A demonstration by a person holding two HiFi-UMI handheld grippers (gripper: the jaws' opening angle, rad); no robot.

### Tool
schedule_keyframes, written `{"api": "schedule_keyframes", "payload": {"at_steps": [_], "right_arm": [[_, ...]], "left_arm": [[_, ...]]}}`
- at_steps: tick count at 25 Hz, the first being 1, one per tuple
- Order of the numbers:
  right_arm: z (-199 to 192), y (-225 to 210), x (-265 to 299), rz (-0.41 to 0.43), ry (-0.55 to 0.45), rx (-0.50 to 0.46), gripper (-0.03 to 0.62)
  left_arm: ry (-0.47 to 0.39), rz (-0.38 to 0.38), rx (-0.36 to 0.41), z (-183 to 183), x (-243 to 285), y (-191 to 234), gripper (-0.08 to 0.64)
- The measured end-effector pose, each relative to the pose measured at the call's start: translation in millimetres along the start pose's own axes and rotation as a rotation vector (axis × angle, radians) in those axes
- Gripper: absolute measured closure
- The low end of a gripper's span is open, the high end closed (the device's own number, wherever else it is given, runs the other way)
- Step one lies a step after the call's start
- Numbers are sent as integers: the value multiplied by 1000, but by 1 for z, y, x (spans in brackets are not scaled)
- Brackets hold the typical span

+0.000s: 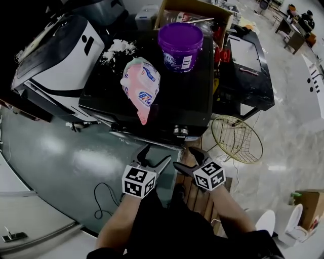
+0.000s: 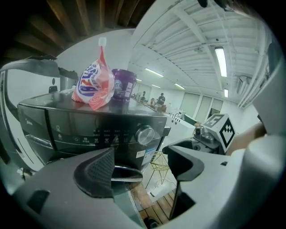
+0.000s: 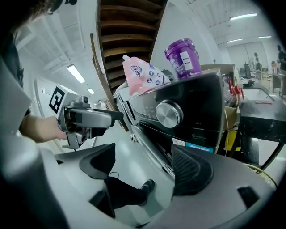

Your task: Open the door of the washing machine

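Note:
The black washing machine stands ahead of me, a silver dial at its front top edge. A pink detergent pouch and a purple tub rest on its lid. My left gripper and right gripper hang side by side just in front of the machine, below the dial, both open and empty. In the left gripper view the control panel and dial fill the middle, and a curved metallic door edge shows between the jaws. The right gripper view shows the dial and the door front ahead.
A white appliance stands left of the machine. White powder lies on the lid. A cardboard box sits behind, a black table to the right. A gold wire basket stands at the lower right, and a cable lies on the floor.

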State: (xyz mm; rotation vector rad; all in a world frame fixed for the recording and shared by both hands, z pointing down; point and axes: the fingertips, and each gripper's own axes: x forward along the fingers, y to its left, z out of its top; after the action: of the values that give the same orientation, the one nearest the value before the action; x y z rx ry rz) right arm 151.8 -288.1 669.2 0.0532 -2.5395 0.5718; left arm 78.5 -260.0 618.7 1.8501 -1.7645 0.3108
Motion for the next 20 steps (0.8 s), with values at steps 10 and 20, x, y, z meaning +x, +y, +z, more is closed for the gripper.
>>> {"api": "schedule_keyframes", "payload": {"at_steps": [10,20], "right_arm": [[-20,-21,62,11,144,-70,218],[-49,-50,110,-69,269,-143,287]], "left_arm": [[24,-15,-17,-14,30,26,169],[73,-32,-27,-38,42,39,169]]}}
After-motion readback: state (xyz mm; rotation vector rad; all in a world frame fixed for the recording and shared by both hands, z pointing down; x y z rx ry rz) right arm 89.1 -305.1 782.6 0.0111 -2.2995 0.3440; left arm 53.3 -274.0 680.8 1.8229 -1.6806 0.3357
